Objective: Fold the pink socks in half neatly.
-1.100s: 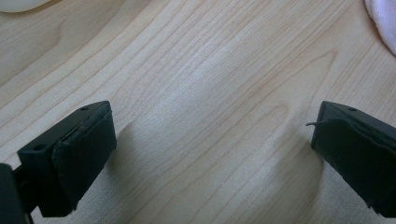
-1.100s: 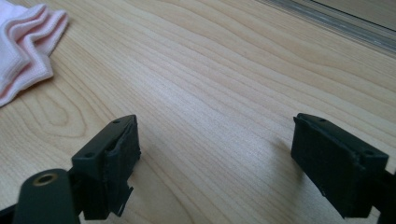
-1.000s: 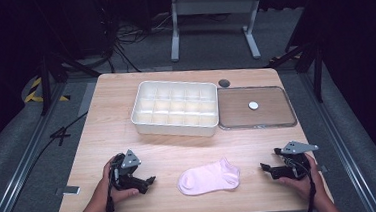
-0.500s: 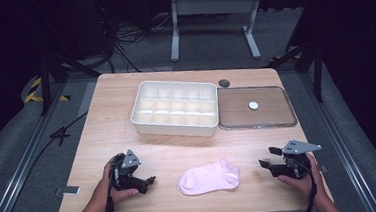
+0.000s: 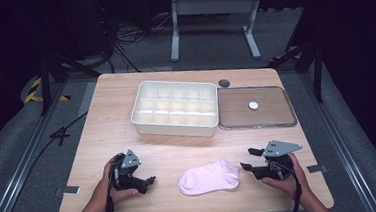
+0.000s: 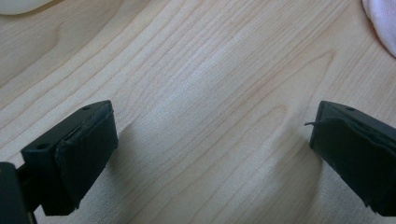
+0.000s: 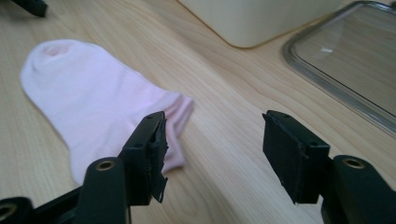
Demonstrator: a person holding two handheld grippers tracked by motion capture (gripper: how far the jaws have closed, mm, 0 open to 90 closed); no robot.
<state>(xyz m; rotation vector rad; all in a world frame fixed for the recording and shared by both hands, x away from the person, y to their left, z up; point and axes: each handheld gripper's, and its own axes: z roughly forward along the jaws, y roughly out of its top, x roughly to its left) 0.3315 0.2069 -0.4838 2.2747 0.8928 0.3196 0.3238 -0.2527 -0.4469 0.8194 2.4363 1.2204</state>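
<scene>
Pink sock (image 5: 209, 177) between well-spaced grippers, unobstructed.

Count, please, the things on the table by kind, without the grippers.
Sock: 1
Divided box: 1
Clear lid: 1
Total: 3

The left gripper (image 6: 210, 154) hangs over bare wooden table (image 6: 201, 84), jaws wide apart. A pink sock (image 6: 382, 21) lies beyond its right jaw.
</scene>
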